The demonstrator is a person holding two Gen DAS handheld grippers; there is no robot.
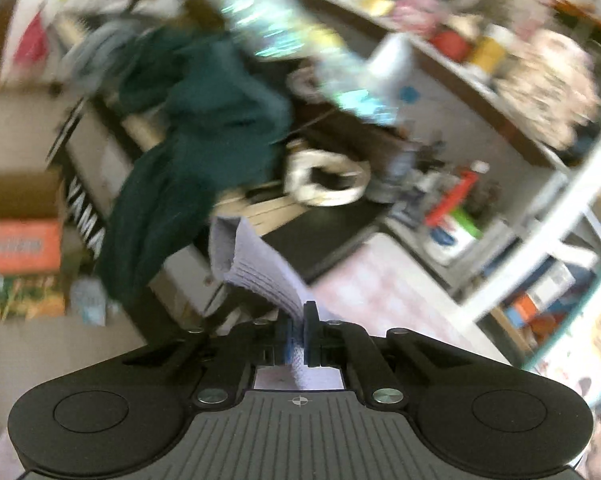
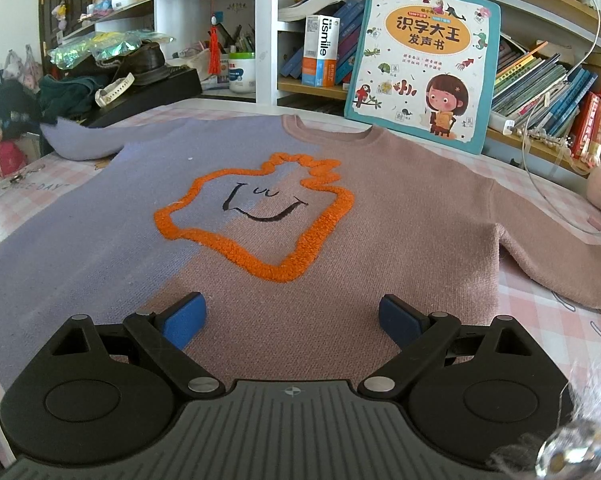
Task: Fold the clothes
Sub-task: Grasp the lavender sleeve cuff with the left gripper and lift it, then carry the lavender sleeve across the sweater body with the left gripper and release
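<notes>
Only the left view shows the left tongs [image 1: 299,330] clamped on the lilac-and-pink knitted sweater's [image 2: 380,216] sleeve [image 1: 256,268], while the right tongs [image 2: 292,320] hover spread over it on the checked counter [image 2: 540,304], a children's book [image 2: 424,64] behind.

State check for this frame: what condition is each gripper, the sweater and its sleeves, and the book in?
Left gripper: shut on the lilac sleeve, lifted off the table.
Right gripper: open, fingers apart above the sweater's lower part.
Sweater: spread flat, front up, unfolded.
Pink sleeve: lying flat, stretched out.
Book: upright, leaning against the shelf.
</notes>
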